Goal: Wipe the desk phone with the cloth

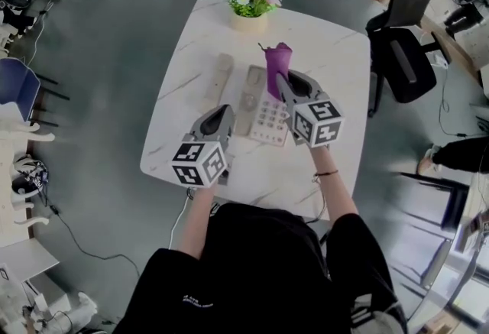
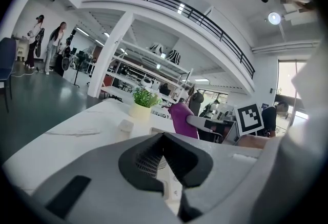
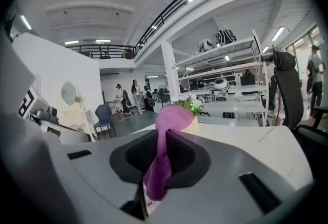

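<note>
The right hand-held gripper is seen clamped on a purple cloth, which is pinched between the two dark pads and stands up past the jaw tips in a rounded fold. In the head view this hand-held gripper is held over the right side of the phone. The cloth rises at the phone's far edge, between the phone and the plant. Whether the cloth touches the phone cannot be told.

The left hand-held gripper is seen with its jaws drawn together at the tips, and nothing is gripped between them. A sliver of the phone's white keypad is seen beneath the pads. In the head view it is pointed at the near left corner of the phone; contact cannot be made out.

The phone lies near the middle of the white marbled table, keypad up. Its handset is laid off the cradle, on the table just beside the phone's left side. The plant stands in a pale pot at the table's far edge, well apart from the phone. A black chair is placed off the table's right side.
</note>
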### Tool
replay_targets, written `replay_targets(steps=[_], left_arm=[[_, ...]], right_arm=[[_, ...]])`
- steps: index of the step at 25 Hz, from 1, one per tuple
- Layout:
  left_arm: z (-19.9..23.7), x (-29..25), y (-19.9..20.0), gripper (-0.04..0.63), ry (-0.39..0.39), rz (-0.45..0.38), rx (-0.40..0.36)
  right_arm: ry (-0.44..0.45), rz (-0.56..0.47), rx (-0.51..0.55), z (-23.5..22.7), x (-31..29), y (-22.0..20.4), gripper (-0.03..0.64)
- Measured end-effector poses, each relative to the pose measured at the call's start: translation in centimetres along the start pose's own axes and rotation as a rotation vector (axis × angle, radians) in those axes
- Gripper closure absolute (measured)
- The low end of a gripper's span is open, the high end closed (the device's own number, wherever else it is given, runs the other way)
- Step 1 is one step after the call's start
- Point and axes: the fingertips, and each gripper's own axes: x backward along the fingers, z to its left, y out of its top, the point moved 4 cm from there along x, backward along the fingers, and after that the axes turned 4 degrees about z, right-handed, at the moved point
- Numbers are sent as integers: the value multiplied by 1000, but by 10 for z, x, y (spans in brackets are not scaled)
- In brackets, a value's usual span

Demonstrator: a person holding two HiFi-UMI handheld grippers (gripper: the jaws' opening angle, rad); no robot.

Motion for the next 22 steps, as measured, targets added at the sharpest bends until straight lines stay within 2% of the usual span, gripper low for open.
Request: replay_targets(steps=[6, 9, 13, 22], left_arm=[[11, -4, -3, 597, 15, 12, 15], [16, -5, -3, 597, 22, 15, 21], [22, -5, -4, 597, 32, 19, 30], [26, -6, -5, 597, 35, 21, 38]], right_arm=[[-39, 89, 242, -5, -24, 6, 583], [-44, 128, 323, -6, -36, 3, 583], [-20, 169, 361, -4, -48, -5, 583], [55, 249, 347, 7, -61, -25, 583]])
